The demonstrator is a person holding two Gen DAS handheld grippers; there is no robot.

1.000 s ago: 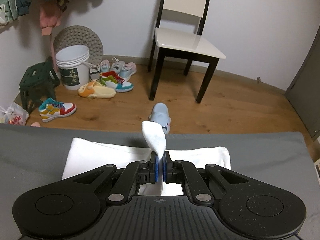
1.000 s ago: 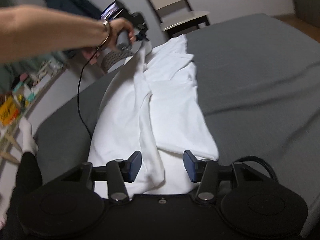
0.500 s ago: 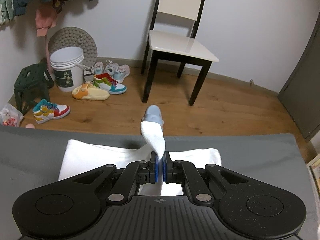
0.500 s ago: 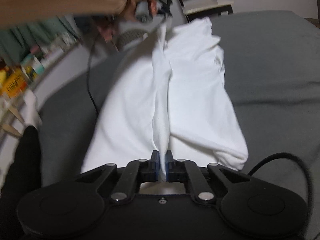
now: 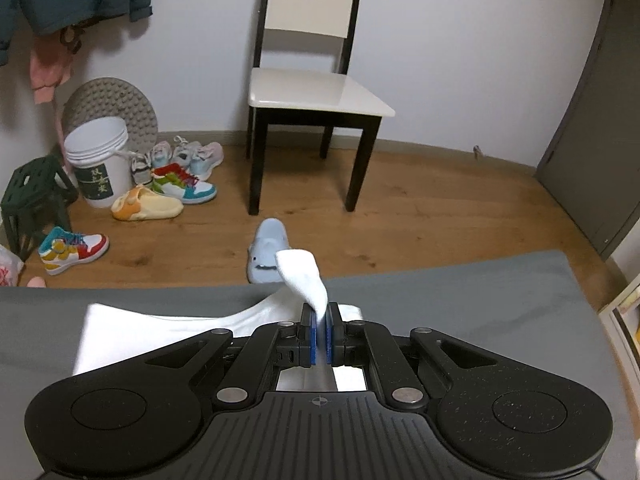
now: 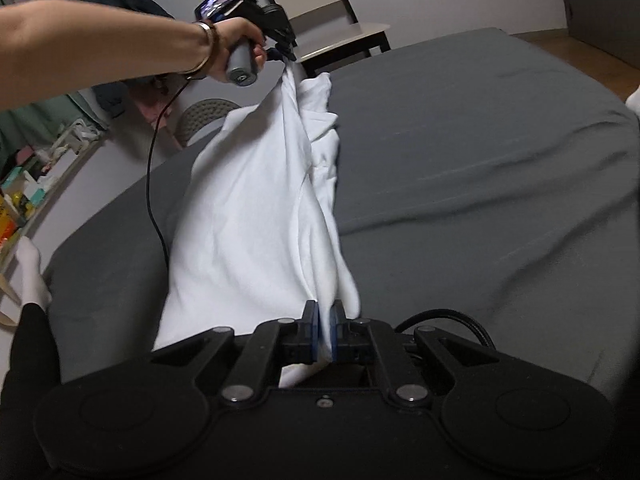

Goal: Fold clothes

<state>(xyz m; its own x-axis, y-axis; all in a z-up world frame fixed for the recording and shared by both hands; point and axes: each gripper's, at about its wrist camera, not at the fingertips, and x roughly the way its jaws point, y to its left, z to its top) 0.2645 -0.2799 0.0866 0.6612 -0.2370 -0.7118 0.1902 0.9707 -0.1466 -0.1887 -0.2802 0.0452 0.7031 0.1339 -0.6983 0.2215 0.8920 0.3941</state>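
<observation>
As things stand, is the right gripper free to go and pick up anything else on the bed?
Probably not: the right gripper is shut on the white garment, which is stretched up to the left gripper above the grey bed. It would have to let go first.

Left wrist cam sits low over the bed (image 5: 480,304), facing the far chair (image 5: 312,92) and floor. Right wrist cam looks along the bed (image 6: 460,160) toward that same chair (image 6: 320,4). Both share the white garment (image 5: 160,332) (image 6: 248,216) close up.

The white bucket (image 5: 100,168) bears a dark label with unreadable characters.
</observation>
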